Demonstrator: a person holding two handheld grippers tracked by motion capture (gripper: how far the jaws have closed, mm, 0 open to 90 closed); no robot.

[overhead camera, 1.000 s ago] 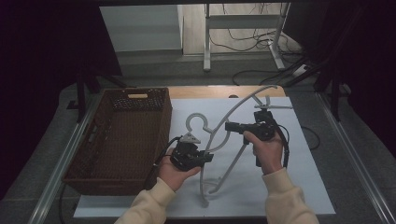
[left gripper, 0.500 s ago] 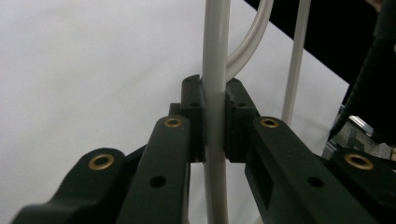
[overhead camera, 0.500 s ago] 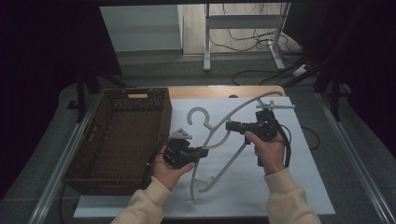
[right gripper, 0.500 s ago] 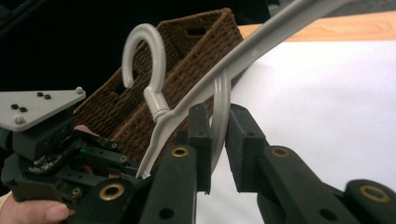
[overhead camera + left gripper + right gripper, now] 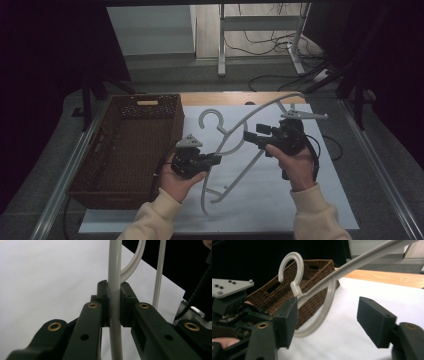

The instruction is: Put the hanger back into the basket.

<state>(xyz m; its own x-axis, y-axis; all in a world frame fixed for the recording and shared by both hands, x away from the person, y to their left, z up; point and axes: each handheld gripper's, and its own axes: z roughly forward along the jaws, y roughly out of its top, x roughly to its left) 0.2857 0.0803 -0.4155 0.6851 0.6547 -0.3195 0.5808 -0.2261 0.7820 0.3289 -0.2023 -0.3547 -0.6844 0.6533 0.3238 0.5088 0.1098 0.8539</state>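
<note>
White paper (image 5: pixel 300 200) is covering the table (image 5: pixel 220 98) under dim light, with dark floor and cables lying beyond the far edge. Over the middle of that sheet a pale grey plastic hanger (image 5: pixel 235 150) is being held up at a tilt, its hook (image 5: pixel 210 120) pointing toward the far left corner and its long arm arching toward the far right corner. The left gripper (image 5: pixel 212 161) is clenching one of the hanger's bars near the lower end; in the left gripper view the bar (image 5: pixel 115 302) is running upright between the pads, pressed from both sides. The right gripper (image 5: pixel 250 137) is sitting beside the hanger's neck with its jaws having just been opening; in the right gripper view the pads (image 5: pixel 374 322) are standing well apart, with the hanger's curved bar (image 5: pixel 324 307) passing beyond the gap and touching neither. A brown woven basket (image 5: pixel 130 145) is resting along the left edge of the table, near the left hand (image 5: pixel 175 182).
</note>
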